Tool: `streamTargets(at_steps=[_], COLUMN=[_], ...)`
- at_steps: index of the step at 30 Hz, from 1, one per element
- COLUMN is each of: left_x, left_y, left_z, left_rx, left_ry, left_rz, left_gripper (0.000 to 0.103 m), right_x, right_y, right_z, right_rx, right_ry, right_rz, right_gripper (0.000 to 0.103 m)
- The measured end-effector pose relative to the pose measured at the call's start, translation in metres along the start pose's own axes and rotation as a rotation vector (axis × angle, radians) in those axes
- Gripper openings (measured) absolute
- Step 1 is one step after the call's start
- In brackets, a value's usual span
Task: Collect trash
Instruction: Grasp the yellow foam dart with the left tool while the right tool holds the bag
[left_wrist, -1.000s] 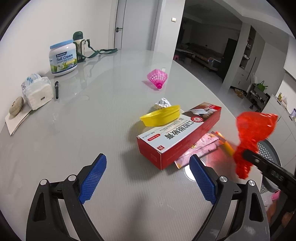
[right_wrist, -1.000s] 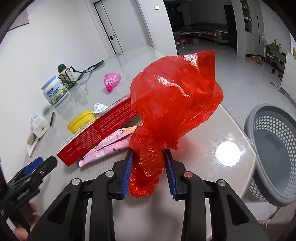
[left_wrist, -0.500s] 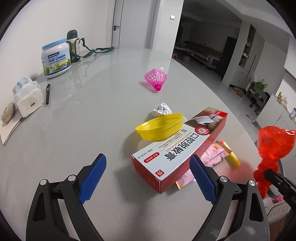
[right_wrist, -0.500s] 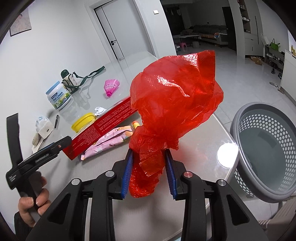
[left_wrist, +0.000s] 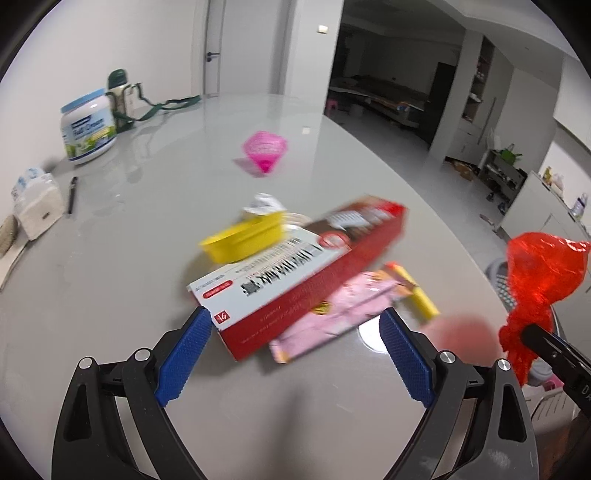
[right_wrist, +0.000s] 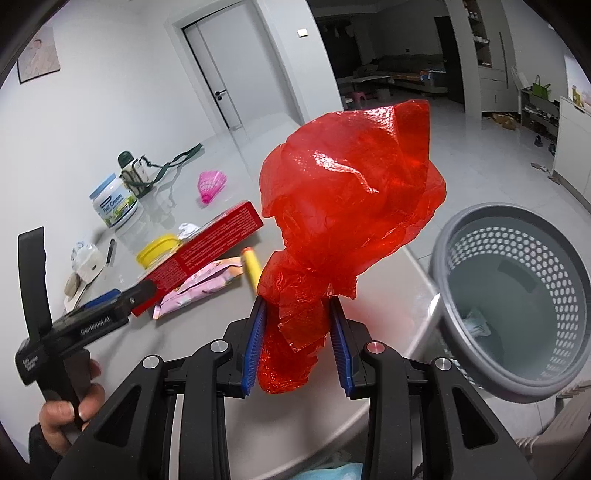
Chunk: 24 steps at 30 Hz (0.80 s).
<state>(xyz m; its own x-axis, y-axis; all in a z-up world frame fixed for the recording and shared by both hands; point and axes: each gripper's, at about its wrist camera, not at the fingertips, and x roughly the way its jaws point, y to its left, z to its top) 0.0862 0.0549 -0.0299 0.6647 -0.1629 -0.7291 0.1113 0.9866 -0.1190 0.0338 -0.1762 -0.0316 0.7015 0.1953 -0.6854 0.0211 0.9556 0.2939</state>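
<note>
The right claw (right_wrist: 297, 343) is clamped on the bunched neck of a crinkly red plastic bag (right_wrist: 347, 177), light and limp, held beside the grey perforated basket (right_wrist: 458, 236). The left claw (left_wrist: 291, 354), spread wide, faces a stiff red-and-white cardboard box (left_wrist: 295, 269) on the table (left_wrist: 147, 229).

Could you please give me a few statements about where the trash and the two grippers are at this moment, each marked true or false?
1. The right gripper is shut on the red plastic bag. True.
2. The left gripper holds the red box. False: its jaws are wide open, with the near end of the box between them but not gripped.
3. The pink wrapper lies partly under the red box. True.
4. The grey basket stands on the table. False: it sits below, beside the table edge.
5. The yellow bowl is upside down. False: it rests with its opening up, beside the box.
</note>
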Motion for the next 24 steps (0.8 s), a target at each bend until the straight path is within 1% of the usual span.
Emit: streamTargets(at_steps=[3, 7, 10, 13, 15, 20, 24], left_x=[0.003, 0.007, 0.007, 0.009, 0.016, 0.032, 0.048], left_y=[-0.027, -0.055, -0.072, -0.09, -0.104, -0.128, -0.149], left_z=[-0.003, -0.009, -0.014, -0.017, -0.016, -0.008, 0.007], left_rx=[0.017, 0.015, 0.001, 0.017, 0.041, 0.04, 0.049], left_ry=[0.003, 0.007, 0.002, 0.009, 0.024, 0.046, 0.034], left_rz=[0.003, 0.005, 0.001, -0.011, -0.004, -0.005, 0.005], left_gripper=[0.09, 0.09, 0.09, 0.09, 0.09, 0.09, 0.09], right_x=[-0.006, -0.012, -0.017, -0.022, -0.024, -0.025, -0.031], right_y=[-0.015, -0.037, -0.056, -0.074, -0.086, -0.116, -0.139], right_z=[-0.004, -0.008, -0.009, -0.011, -0.013, -0.019, -0.021], right_rx=[0.011, 0.036, 0.068, 0.098, 0.115, 0.167, 0.207], right_ry=[-0.016, -0.027, -0.038, -0.049, -0.051, -0.052, -0.068], right_rz=[-0.034, -0.056, -0.055, -0.049, -0.048, -0.039, -0.042], right_gripper=[0.033, 0.033, 0.033, 0.033, 0.033, 0.033, 0.033])
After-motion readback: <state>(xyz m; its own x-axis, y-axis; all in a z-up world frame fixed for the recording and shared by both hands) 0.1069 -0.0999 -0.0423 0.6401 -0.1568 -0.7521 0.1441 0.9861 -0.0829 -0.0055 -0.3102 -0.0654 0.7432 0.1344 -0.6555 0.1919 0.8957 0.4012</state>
